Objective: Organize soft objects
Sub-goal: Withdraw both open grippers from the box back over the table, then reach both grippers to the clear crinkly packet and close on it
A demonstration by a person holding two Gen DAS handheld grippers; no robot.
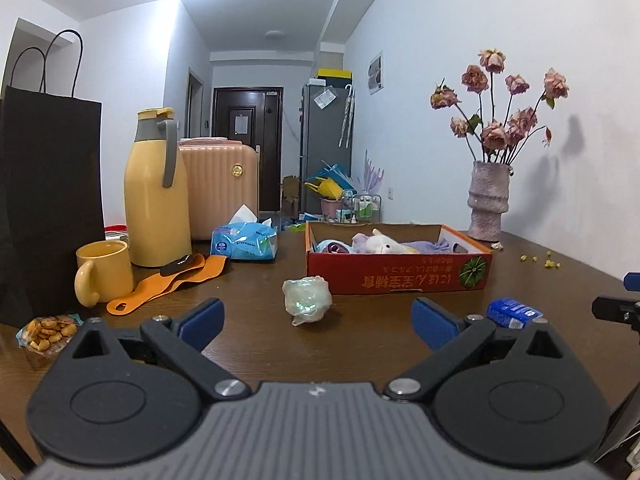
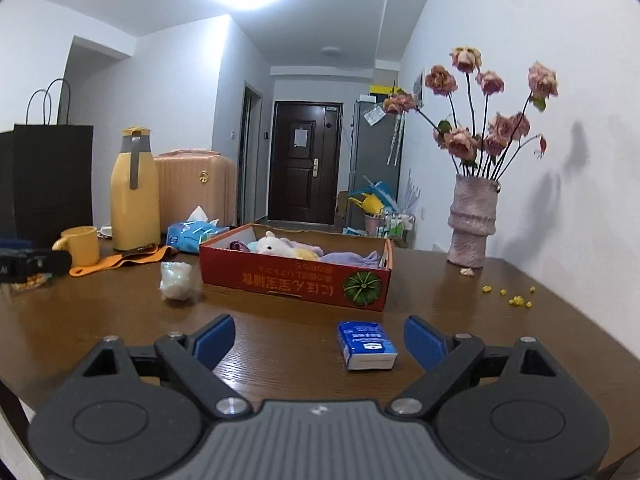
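Note:
A red cardboard box (image 1: 400,276) (image 2: 280,276) stands on the brown table and holds a white plush toy (image 1: 380,244) (image 2: 276,246) and soft cloths. A crumpled clear plastic bag (image 1: 307,298) (image 2: 176,280) lies in front of the box's left end. A small blue tissue pack (image 1: 514,312) (image 2: 366,344) lies in front of its right end. My left gripper (image 1: 318,322) is open and empty, just short of the plastic bag. My right gripper (image 2: 320,340) is open and empty, with the tissue pack between its fingers near the right one.
At the left stand a black paper bag (image 1: 48,200), a yellow mug (image 1: 104,272), a yellow thermos (image 1: 154,192), an orange strap (image 1: 168,284), a blue tissue packet (image 1: 245,240) and a snack bag (image 1: 46,332). A vase of dried roses (image 1: 488,204) stands at the right by the wall.

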